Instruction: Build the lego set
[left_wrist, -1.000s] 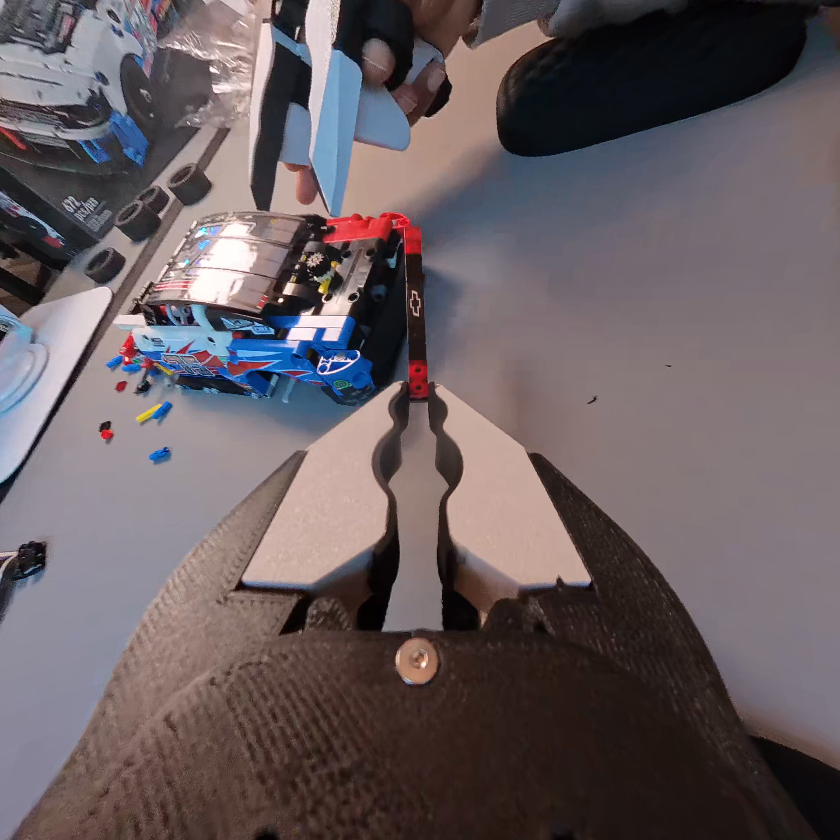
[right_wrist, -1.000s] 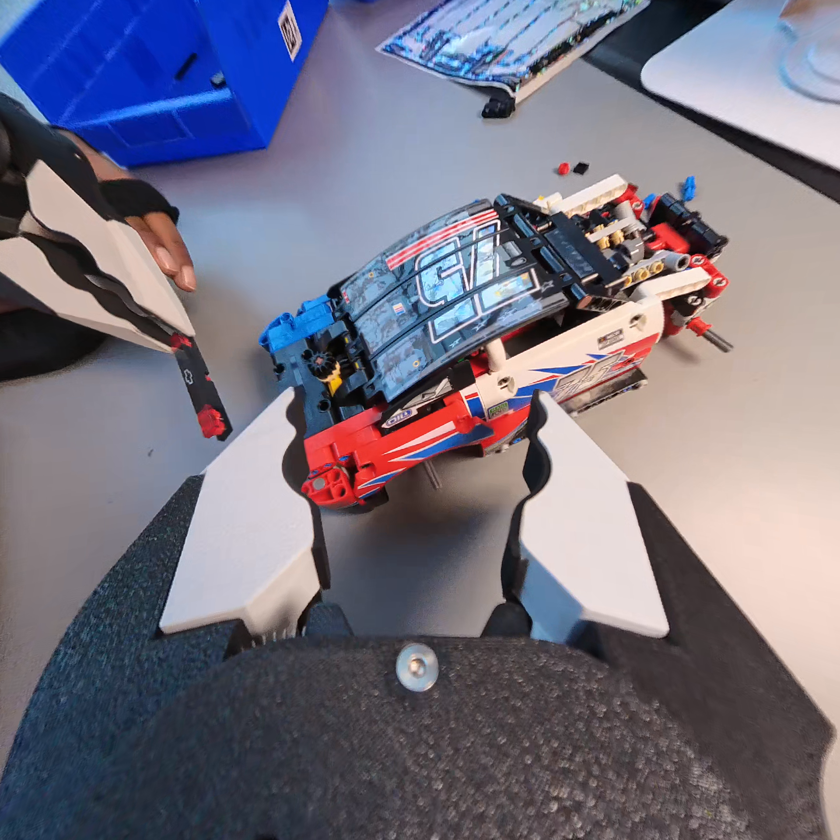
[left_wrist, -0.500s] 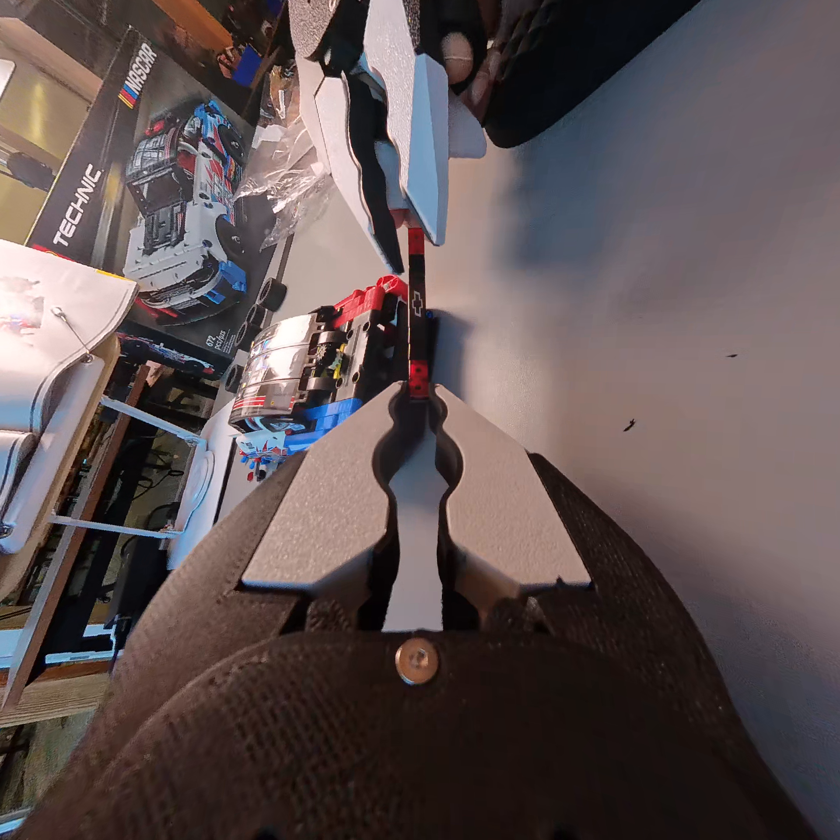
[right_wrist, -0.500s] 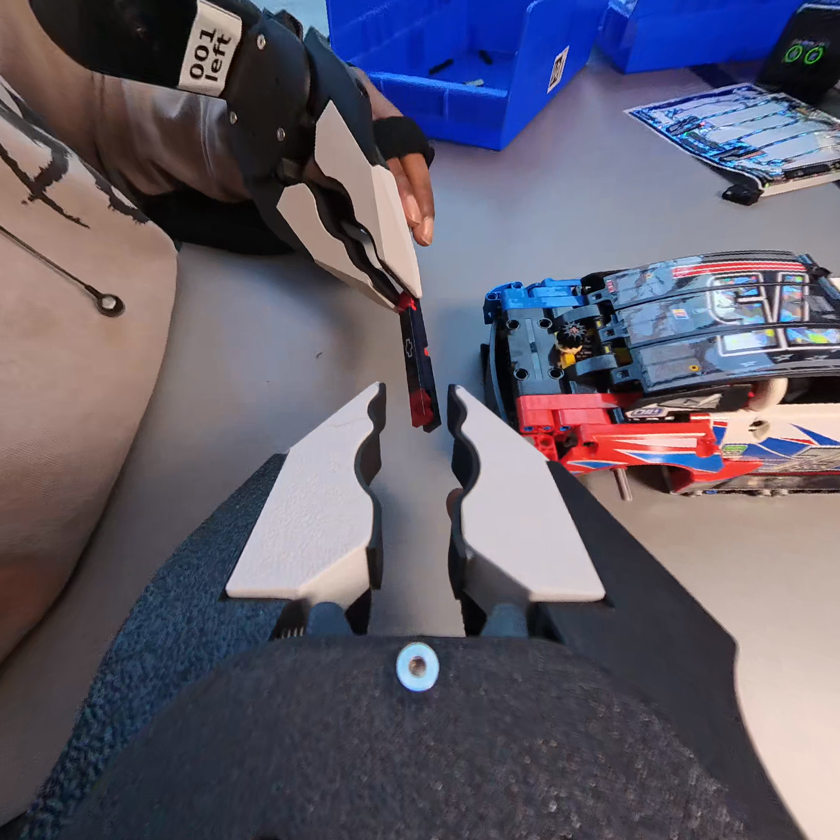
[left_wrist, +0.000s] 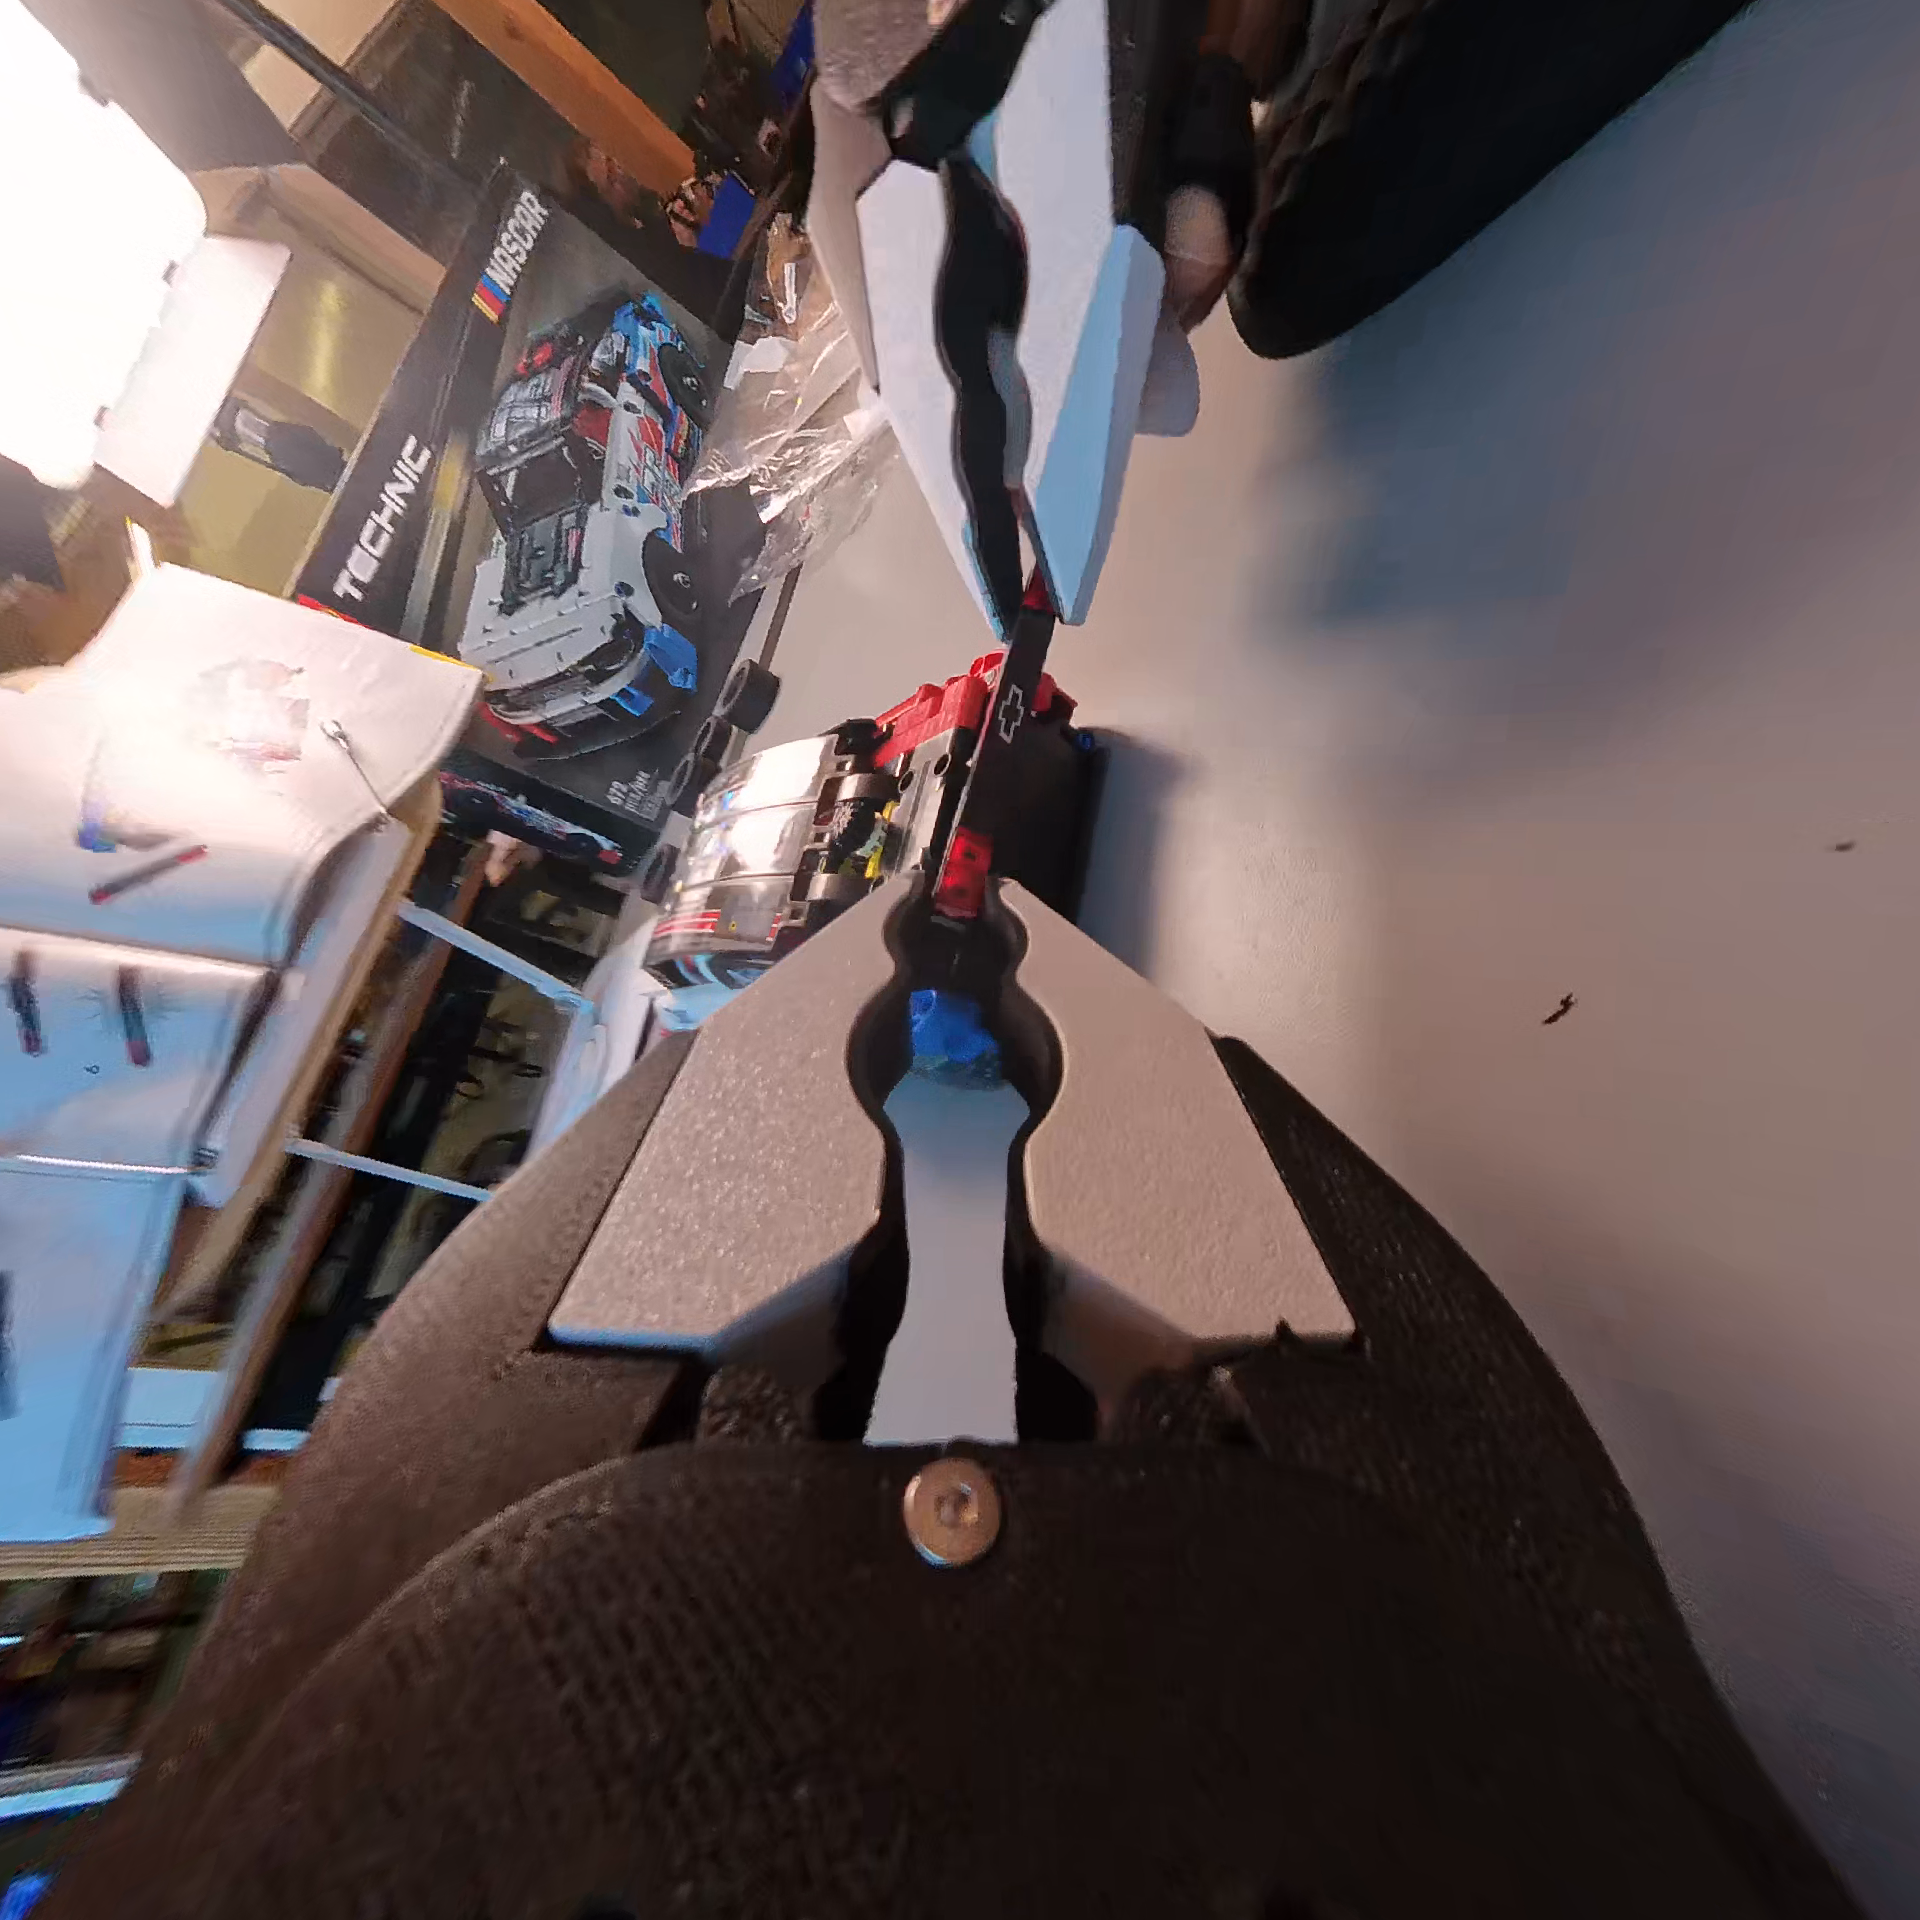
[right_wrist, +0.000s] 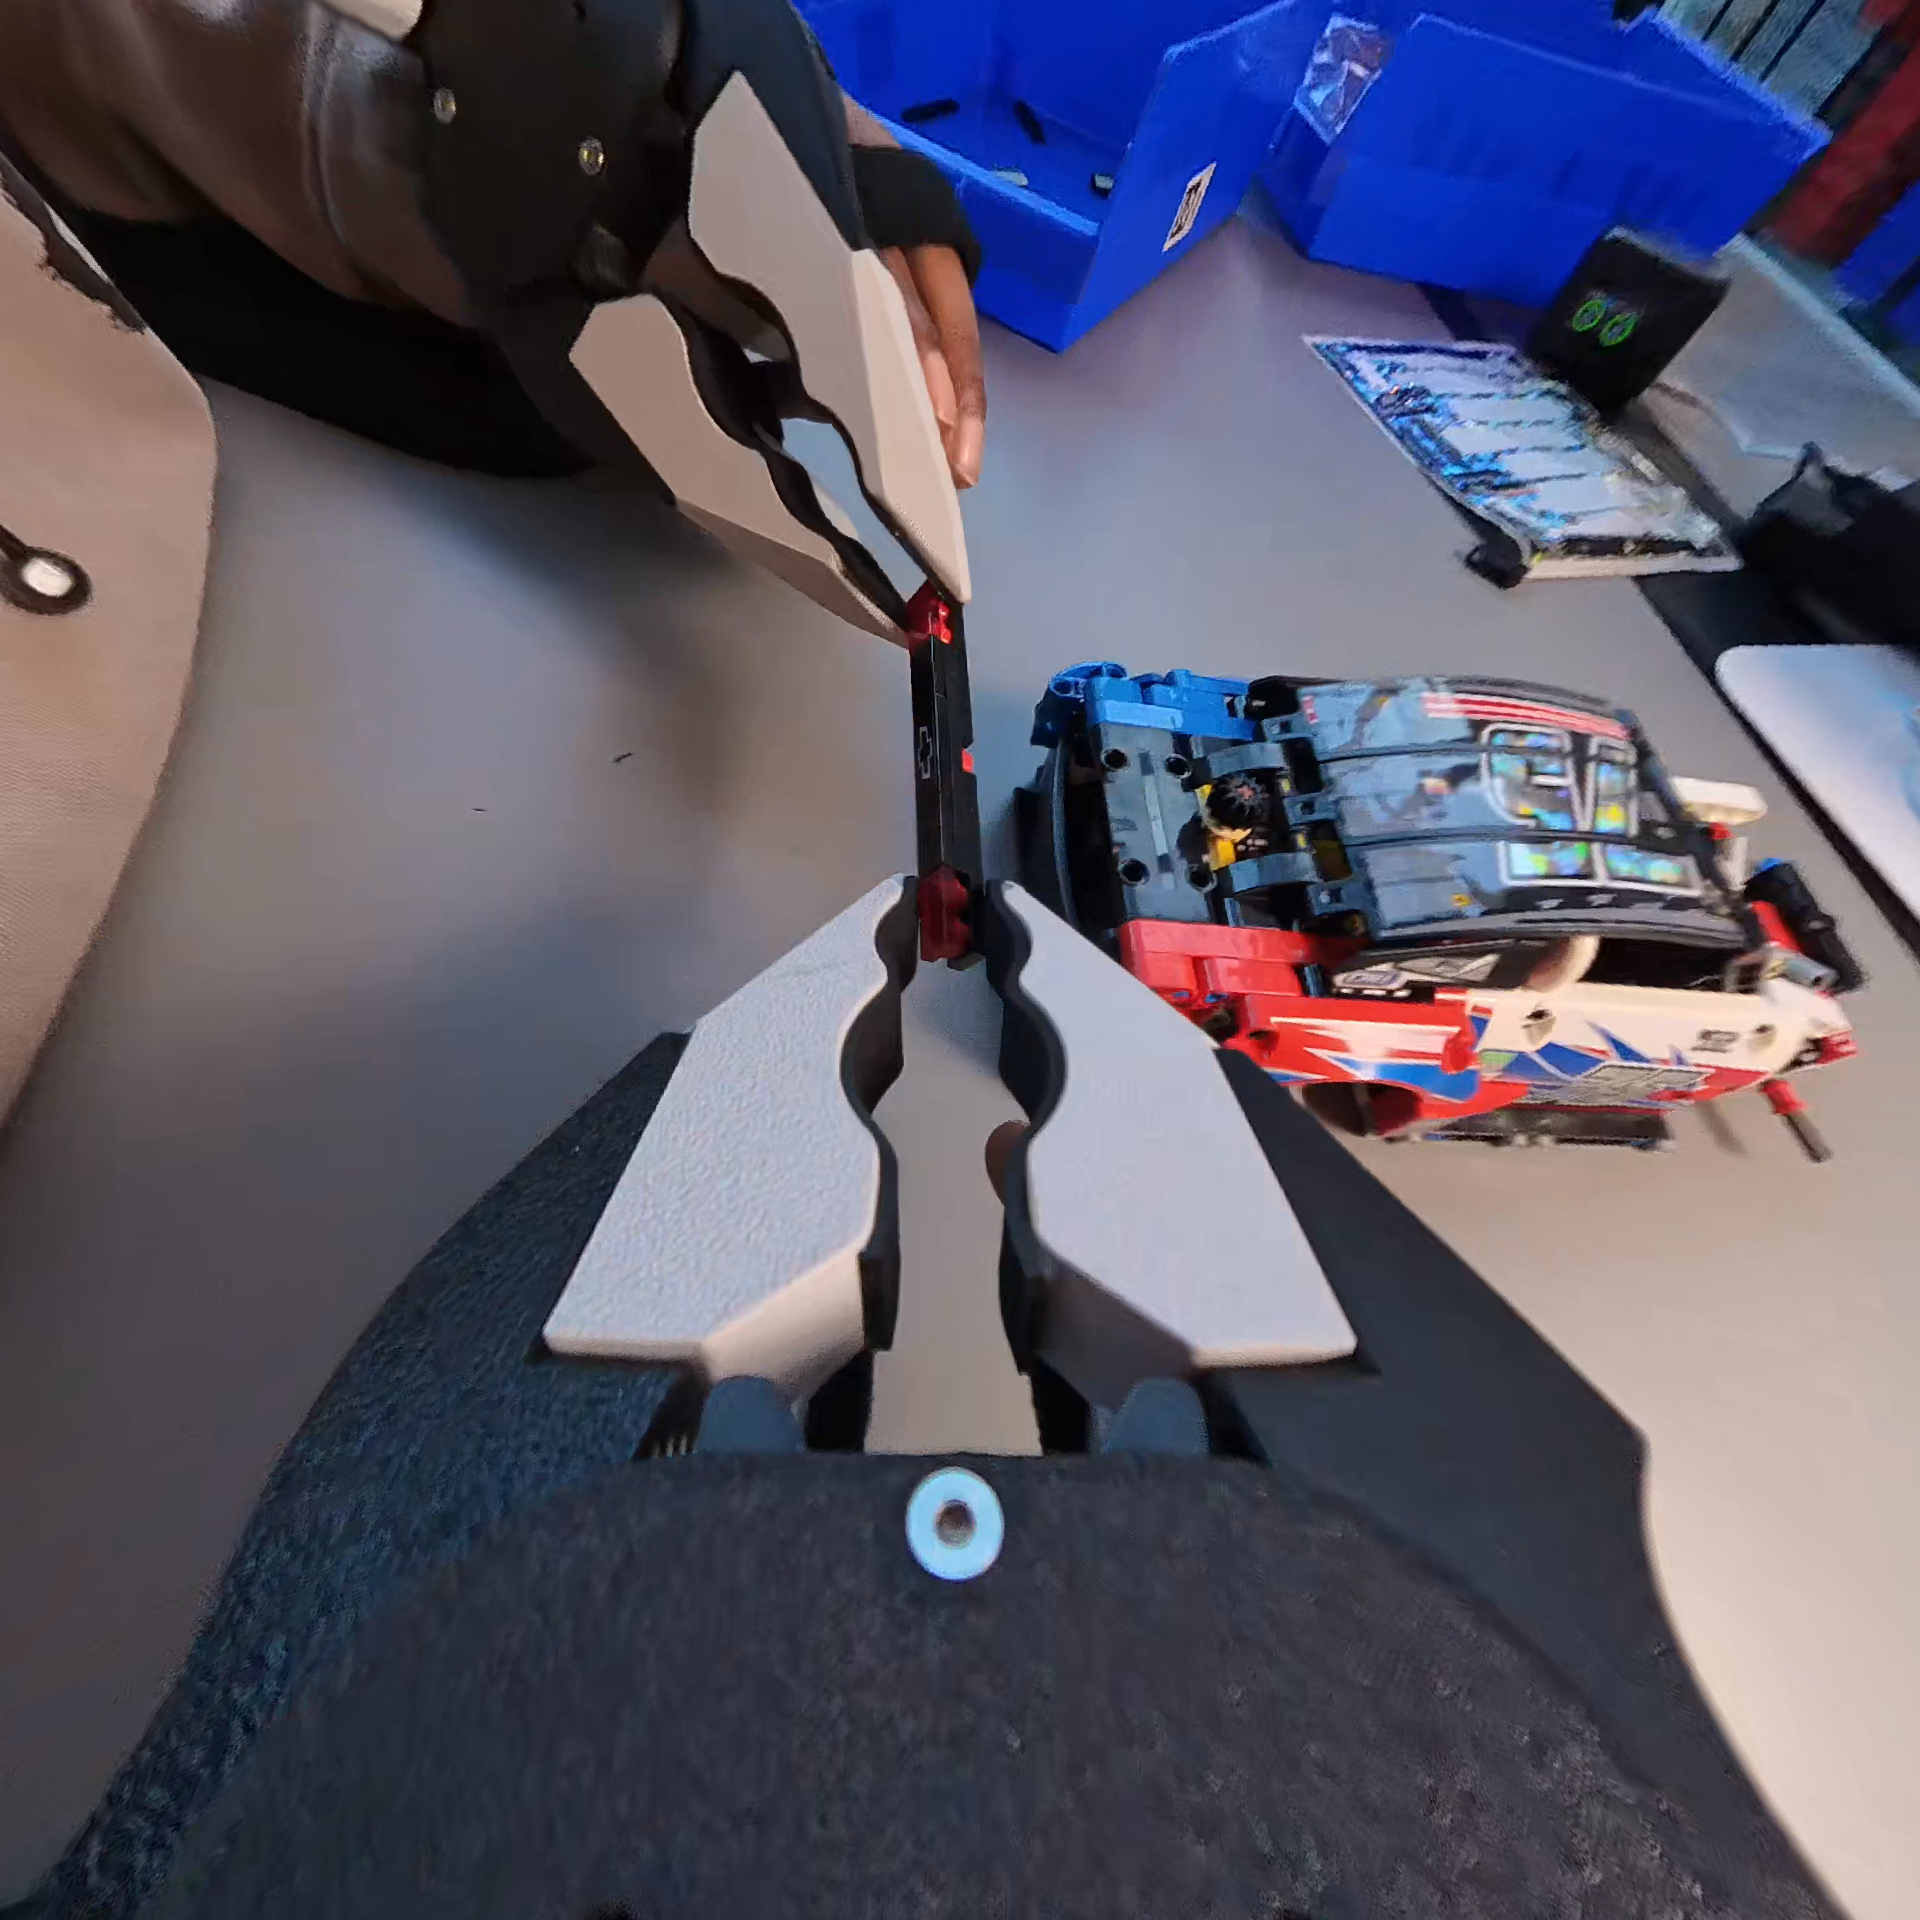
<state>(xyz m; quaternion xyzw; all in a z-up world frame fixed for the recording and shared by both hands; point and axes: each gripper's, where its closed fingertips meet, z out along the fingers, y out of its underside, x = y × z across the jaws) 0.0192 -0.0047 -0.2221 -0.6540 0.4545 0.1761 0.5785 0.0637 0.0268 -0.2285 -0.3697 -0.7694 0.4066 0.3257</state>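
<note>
A black bar with red ends hangs in the air between both grippers, just in front of the car's nose. My left gripper is shut on one red end; it also shows in the right wrist view. My right gripper is closed around the other red end; it also shows in the left wrist view, above the bar. The partly built race car, red, blue, white with a dark roof, sits on the grey table and has no wheels. It also shows in the left wrist view.
Blue bins, a sticker sheet and a small black device lie behind the car. A white tray edge is at the right. The set's box, loose tyres and a plastic bag lie beyond the car.
My right gripper has moved from the car to the bar's free end and closed on it. My left gripper has kept hold and raised the bar level between the two.
</note>
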